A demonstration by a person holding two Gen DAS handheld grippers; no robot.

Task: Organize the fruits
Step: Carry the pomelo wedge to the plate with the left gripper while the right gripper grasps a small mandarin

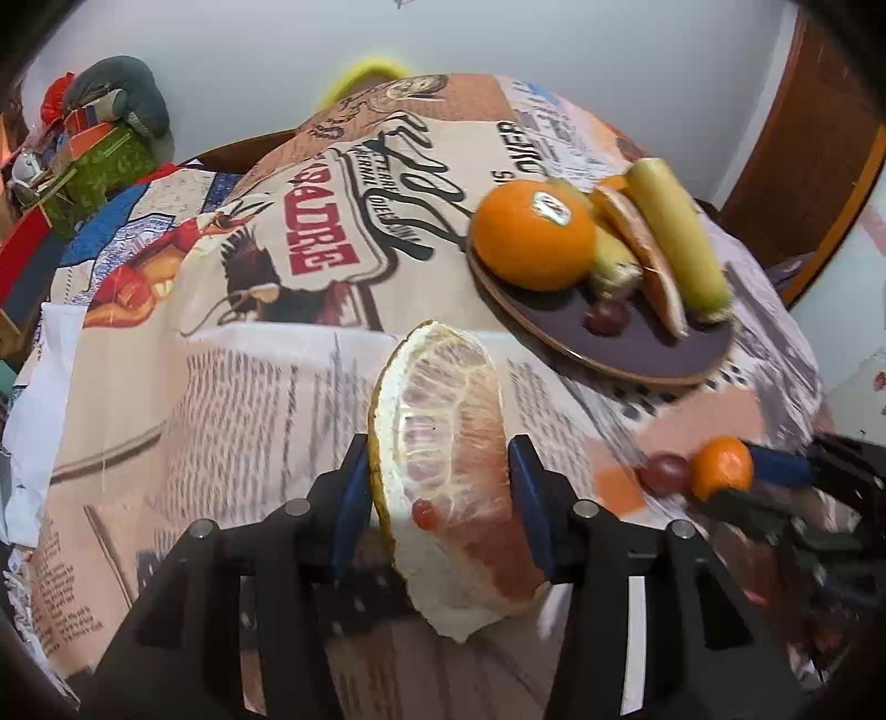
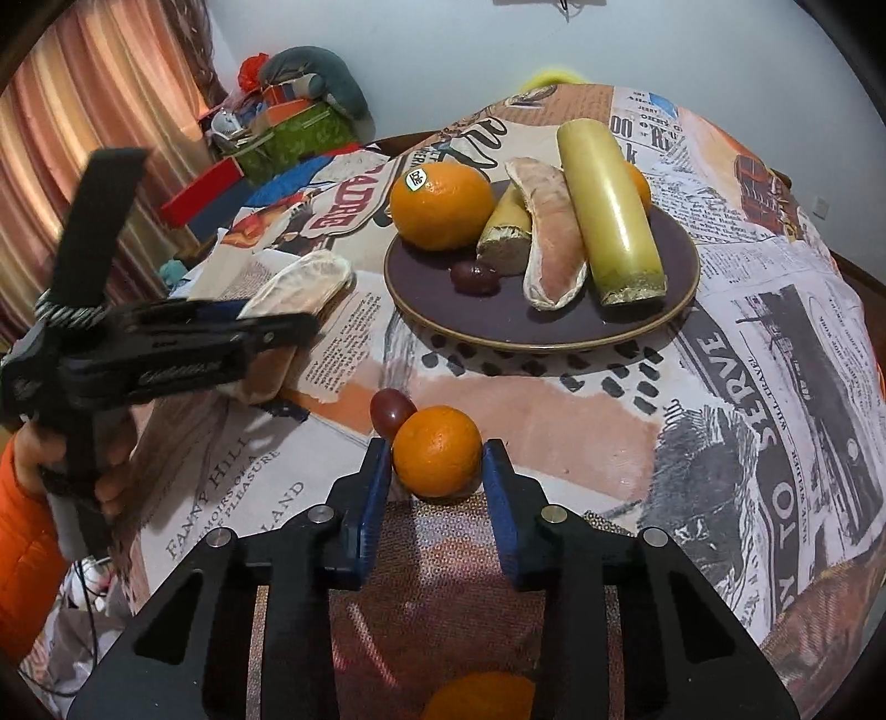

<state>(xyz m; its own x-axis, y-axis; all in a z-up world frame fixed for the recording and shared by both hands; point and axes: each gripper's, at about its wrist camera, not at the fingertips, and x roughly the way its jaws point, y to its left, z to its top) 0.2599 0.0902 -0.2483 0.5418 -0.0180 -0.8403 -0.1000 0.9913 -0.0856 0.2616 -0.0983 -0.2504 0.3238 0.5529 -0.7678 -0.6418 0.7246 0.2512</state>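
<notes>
Blue fingers (image 2: 376, 487) pinch a mandarin (image 2: 437, 451) (grape (image 2: 390, 411) touching behind), left gripper (image 1: 440, 476) clamps pomelo wedge (image 1: 448, 443)

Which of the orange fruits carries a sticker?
The big orange on the plate has a white sticker on top. The small one between the right gripper's pads has none.

Pale wall (image 2: 387, 50), striped orange curtain (image 2: 83, 127) left, wooden door (image 1: 819, 166) right.

Orange fruit (image 2: 480, 695) cut off, btm edge.
</notes>
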